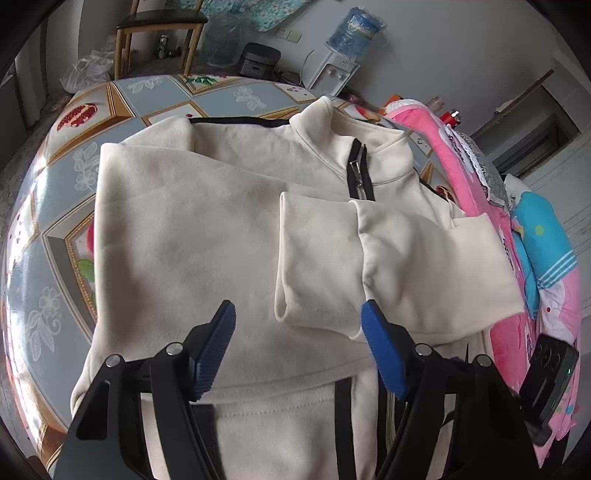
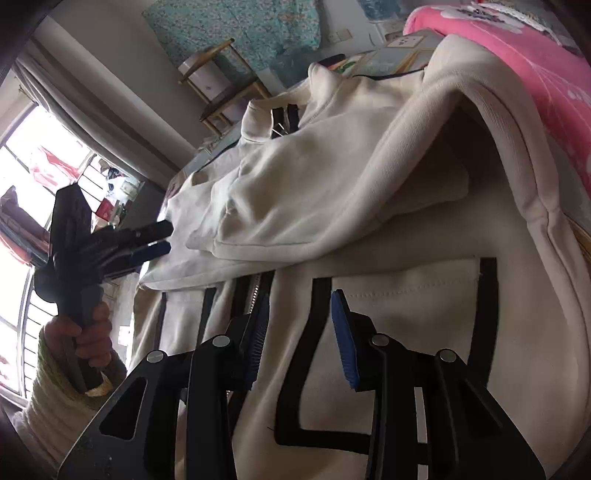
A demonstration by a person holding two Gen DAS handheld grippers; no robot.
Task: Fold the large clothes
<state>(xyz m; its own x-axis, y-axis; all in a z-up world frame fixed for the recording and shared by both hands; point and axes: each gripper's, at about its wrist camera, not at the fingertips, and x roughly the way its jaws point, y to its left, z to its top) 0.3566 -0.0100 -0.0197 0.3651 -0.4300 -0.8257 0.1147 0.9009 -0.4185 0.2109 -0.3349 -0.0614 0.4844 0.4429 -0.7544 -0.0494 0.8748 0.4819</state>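
A cream zip-up jacket [image 1: 192, 236] with black trim lies face up on the patterned table [image 1: 51, 206], collar at the far end. Both sleeves [image 1: 332, 258] are folded across its chest. My left gripper [image 1: 298, 325] is open and empty, hovering just above the jacket's lower front. In the right wrist view the same jacket [image 2: 369, 184] fills the frame, with its black-edged pocket [image 2: 399, 288] near my right gripper [image 2: 301, 314], which is open and empty close over the hem area. The left gripper [image 2: 155, 240] shows at the jacket's left edge, held by a hand.
A pink blanket [image 1: 480, 206] and a blue patterned cloth [image 1: 543, 251] lie along the table's right side. A wooden chair [image 1: 159, 33], a water dispenser [image 1: 343, 62] and a rice cooker [image 1: 258, 59] stand beyond the far edge. A window is at the left in the right wrist view.
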